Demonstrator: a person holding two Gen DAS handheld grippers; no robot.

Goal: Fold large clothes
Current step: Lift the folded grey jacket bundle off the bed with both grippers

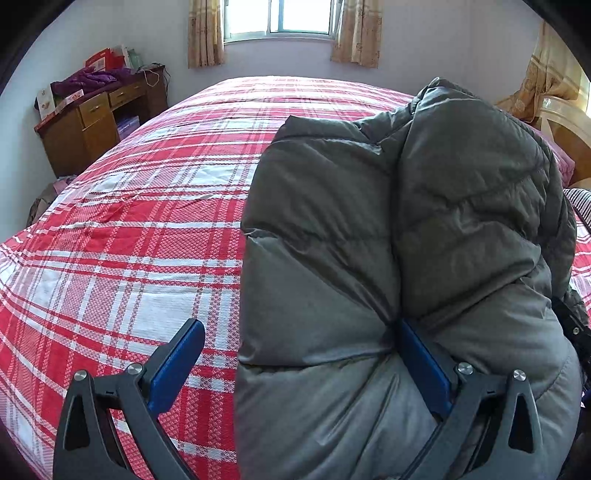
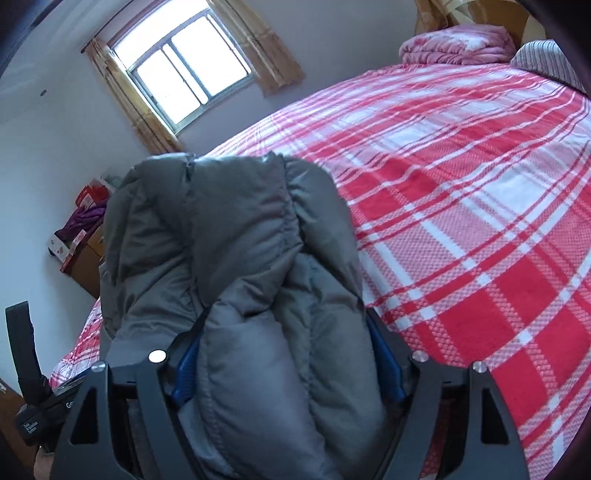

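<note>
A grey puffer jacket lies bunched on the red and white plaid bed cover. My left gripper is wide open at the jacket's near edge: its left blue pad is over bare cover, its right blue pad is pressed into a fold of the jacket. In the right wrist view the jacket fills the space between the jaws of my right gripper. Both blue pads press against a thick bundle of it, so the gripper holds the jacket.
A wooden desk with purple clothes and boxes stands at the far left wall. A window with curtains is beyond the bed. A folded pink quilt and a striped pillow lie at the head of the bed.
</note>
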